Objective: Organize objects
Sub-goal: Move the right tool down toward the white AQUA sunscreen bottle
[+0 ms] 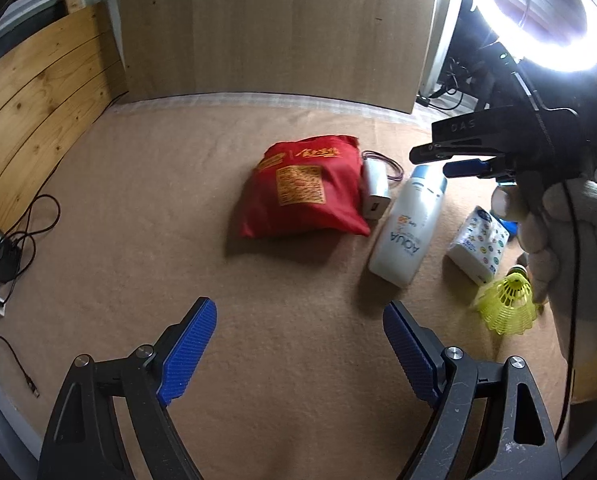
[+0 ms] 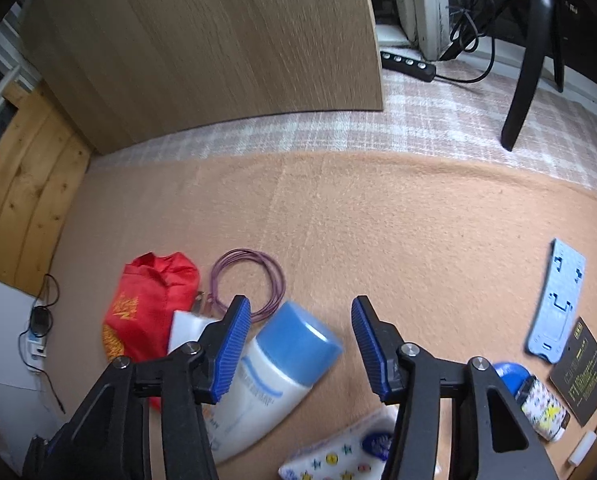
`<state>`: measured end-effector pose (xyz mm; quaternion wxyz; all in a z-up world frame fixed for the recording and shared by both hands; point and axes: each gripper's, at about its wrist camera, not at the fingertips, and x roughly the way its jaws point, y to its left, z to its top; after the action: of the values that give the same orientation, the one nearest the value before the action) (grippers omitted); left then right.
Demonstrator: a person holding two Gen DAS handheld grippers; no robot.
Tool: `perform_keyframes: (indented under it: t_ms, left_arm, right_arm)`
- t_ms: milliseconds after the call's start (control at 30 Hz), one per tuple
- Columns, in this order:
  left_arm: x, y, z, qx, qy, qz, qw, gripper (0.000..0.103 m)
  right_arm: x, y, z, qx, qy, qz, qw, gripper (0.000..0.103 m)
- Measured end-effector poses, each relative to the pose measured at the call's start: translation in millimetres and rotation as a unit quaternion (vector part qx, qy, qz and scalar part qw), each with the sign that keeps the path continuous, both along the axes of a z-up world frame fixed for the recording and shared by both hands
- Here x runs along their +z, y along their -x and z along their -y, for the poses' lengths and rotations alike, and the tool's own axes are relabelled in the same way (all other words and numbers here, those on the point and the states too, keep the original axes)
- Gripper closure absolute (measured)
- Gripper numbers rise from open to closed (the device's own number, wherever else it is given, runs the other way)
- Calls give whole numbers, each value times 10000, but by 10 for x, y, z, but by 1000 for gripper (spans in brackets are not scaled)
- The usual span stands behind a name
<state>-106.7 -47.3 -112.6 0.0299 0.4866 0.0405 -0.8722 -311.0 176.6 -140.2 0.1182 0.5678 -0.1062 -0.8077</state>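
Objects for sorting lie together on the tan blanket (image 1: 178, 208). From left to right in my left wrist view I see the red pouch (image 1: 304, 192) at about 12 o'clock, the white charger (image 1: 374, 192) touching its right side, then the white bottle (image 1: 408, 224) with its blue cap pointing away, the patterned tissue pack (image 1: 478, 244) and the yellow shuttlecock (image 1: 506, 306) at 3 o'clock. My left gripper (image 1: 298, 352) hangs over bare blanket with fingers wide apart and empty; I think it waits there to leave room. My right gripper (image 2: 300, 344) points down over the bottle's cap end, fingers apart and nothing pressed between them. I judge the bottle is its target, because it lies loose and easy to reach.
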Motion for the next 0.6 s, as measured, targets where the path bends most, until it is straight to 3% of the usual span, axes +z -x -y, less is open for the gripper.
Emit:
perform_keyframes:
  t_ms: [133,400,600]
  left_arm:
    - [3,-51,81,58,13,6,10000,15]
    - [57,-156,256,223,16,-26,9997,15]
    - [114,-269,368,289,3,-45,9996,15]
  right_arm:
    - [-102,73,75,119,-81,178,9997,68]
    - [-108,-76,309,623,-176,315,9974,79]
    - [-112,-363,535,1133,-517,318,9917,80]
